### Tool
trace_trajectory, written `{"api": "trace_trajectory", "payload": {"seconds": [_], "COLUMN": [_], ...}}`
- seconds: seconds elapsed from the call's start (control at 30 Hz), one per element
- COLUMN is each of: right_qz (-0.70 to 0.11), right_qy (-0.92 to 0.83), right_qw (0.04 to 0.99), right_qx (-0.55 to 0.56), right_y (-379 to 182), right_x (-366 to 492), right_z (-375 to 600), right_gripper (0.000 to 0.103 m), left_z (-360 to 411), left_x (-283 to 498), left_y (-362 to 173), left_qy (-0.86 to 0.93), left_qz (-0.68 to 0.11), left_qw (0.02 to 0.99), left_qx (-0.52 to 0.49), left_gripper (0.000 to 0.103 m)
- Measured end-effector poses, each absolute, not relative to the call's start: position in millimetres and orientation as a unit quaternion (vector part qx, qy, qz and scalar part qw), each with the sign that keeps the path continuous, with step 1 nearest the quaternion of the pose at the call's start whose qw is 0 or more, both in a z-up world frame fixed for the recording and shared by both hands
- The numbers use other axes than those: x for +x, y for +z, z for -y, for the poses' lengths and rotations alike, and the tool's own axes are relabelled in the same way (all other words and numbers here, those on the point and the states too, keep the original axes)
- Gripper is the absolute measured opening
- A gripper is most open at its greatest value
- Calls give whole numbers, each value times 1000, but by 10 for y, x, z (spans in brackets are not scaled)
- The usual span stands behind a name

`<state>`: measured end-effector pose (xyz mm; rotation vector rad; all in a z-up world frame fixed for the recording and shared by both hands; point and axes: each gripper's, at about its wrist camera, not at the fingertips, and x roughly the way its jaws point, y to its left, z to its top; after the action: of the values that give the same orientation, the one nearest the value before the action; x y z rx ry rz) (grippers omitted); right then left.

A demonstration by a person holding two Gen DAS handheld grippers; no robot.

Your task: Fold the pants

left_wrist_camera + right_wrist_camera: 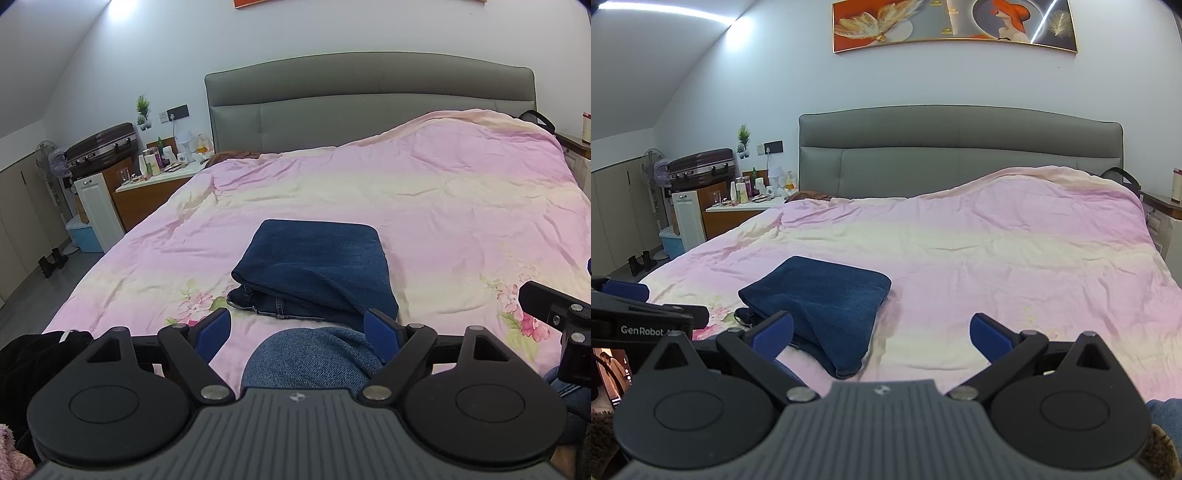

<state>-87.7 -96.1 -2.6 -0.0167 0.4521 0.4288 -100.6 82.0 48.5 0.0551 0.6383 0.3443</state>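
Both grippers (297, 325) (882, 332) agape, empty; folded pants (314, 266) apparently flat on quilt (443, 206)

The bed (369, 96) has a grey padded headboard and is covered by a pink and cream quilt (369, 192) with flowers printed along the near edge. On the quilt lie the pants (317, 266), dark blue denim folded into a flat block. In the left wrist view they sit just ahead of the fingers, between the two. In the right wrist view they lie by the left finger, partly behind it, well apart from the right finger.
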Motion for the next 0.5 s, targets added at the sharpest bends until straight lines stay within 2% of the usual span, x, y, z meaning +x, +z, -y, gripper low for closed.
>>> {"api": "trace_trajectory", "payload": {"seconds": [0.5], "right_qz": [-232], "right_qy": [211], "right_qw": [950], "right_qx": [-1], "right_y": [0], "right_x": [-838], "right_z": [992], "right_gripper": [98], "left_z": [-799], "left_x": [-1019], "left_y": [486], "left_qy": [167], "left_qz": [-313], "left_qw": [934], "left_qx": [26], "left_gripper": [96]}}
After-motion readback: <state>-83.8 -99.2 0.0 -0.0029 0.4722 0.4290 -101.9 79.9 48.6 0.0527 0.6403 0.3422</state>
